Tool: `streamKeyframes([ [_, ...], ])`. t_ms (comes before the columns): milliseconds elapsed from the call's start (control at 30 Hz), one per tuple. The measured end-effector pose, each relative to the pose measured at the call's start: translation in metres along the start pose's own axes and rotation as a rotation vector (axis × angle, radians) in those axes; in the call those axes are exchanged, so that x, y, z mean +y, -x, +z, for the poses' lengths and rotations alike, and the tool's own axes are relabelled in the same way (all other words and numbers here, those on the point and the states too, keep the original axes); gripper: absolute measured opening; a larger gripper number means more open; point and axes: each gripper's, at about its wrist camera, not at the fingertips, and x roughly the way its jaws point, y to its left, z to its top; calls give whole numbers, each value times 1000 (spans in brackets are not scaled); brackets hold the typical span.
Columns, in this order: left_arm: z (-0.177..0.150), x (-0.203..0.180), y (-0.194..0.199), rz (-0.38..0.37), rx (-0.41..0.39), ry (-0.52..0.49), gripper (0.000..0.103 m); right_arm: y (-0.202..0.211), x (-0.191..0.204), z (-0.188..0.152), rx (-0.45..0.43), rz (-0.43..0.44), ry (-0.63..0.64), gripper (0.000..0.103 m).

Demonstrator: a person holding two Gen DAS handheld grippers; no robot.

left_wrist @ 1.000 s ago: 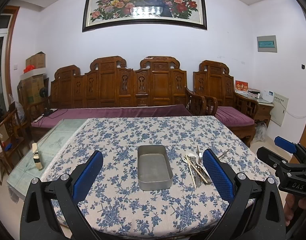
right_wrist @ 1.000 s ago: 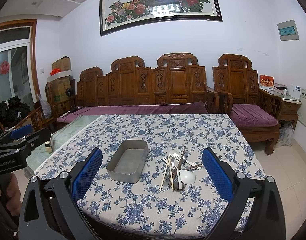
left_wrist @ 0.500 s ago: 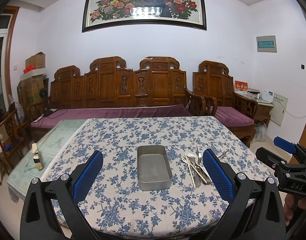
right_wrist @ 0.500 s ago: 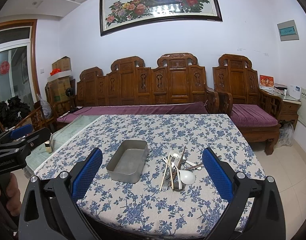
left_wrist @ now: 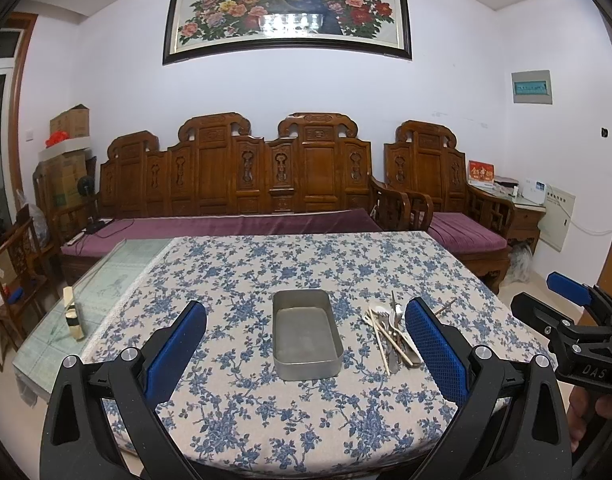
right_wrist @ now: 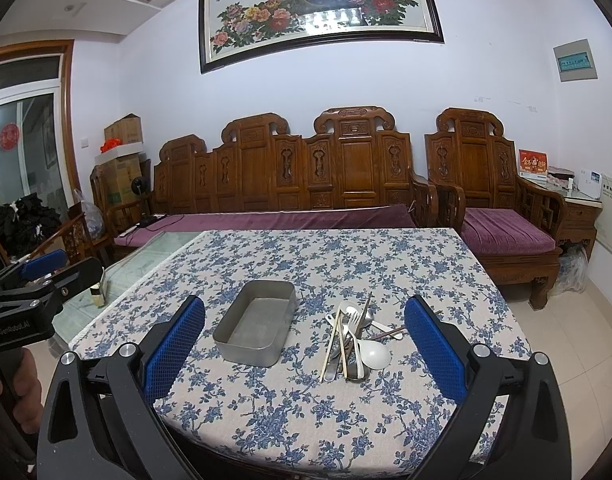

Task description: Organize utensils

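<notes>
Risk, tangle: the utensil pile (right_wrist: 352,336) lies crossed and overlapping, so pinching one piece may well drag or flick its neighbours across the tabletop (right_wrist: 346,264).
Risk, thin pieces: the chopsticks (right_wrist: 333,340) lie flat on the floral cloth; pads could slide off them or bunch the fabric.
Risk, tray: the metal tray (left_wrist: 307,334) looks light, and a nudge on its rim could shove it.
Risk, white spoon: the white spoon (right_wrist: 372,352) rests on other handles, I think, though the overlap is hard to read.
Utensils, place: just beside the tray on its right, none inside it.
Left hand-held gripper (left_wrist: 306,354): spread wide, holding nothing, above the near edge, facing the tray.
Right hand-held gripper (right_wrist: 304,354): spread wide too, empty, touching nothing, pile ahead between its fingers.
</notes>
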Motion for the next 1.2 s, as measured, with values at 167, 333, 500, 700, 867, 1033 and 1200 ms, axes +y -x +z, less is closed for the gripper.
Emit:
streamKeyframes([
  [167,-2,-4,-9,-15,29,-6,97,0,-2,0,10,0,0,100],
  [333,-14,-4,-24,-19,89,-21,97,-4,-4,-6,29,0,-1,100],
  [500,-25,-5,-46,-37,151,-22,97,-19,-7,-14,62,0,4,100],
  [700,-39,-12,-72,-45,228,-52,97,-43,-18,-21,102,8,1,97],
  [867,-46,-23,-96,-58,291,-98,97,-62,-27,-24,128,19,18,93],
  [1033,-52,-29,-114,-49,311,-126,97,-83,-43,-25,178,35,53,82],
  [1200,-53,-35,-133,-56,333,-147,97,-107,-63,-25,225,36,73,71],
])
